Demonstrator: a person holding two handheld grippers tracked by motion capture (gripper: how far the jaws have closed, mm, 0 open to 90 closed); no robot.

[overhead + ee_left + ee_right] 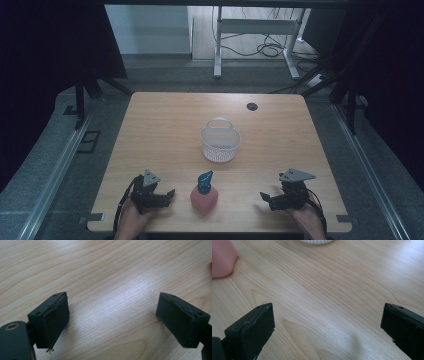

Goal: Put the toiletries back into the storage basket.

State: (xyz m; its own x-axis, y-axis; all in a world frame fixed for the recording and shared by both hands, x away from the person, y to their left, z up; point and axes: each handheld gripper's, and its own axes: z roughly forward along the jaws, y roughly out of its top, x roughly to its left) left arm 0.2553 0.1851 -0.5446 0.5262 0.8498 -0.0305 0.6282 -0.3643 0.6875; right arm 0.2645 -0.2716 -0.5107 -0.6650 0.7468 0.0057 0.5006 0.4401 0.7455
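At the table's near edge, the left gripper and right gripper both rest with jaws spread wide, holding nothing. Between them stands the pink bottle, apart from each. The white basket sits beyond, at the bottle's one o'clock.

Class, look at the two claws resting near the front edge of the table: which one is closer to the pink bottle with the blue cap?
The left claw: it sits beside the pink plastic bottle with the blue cap, while the right claw lies farther off across bare wood.
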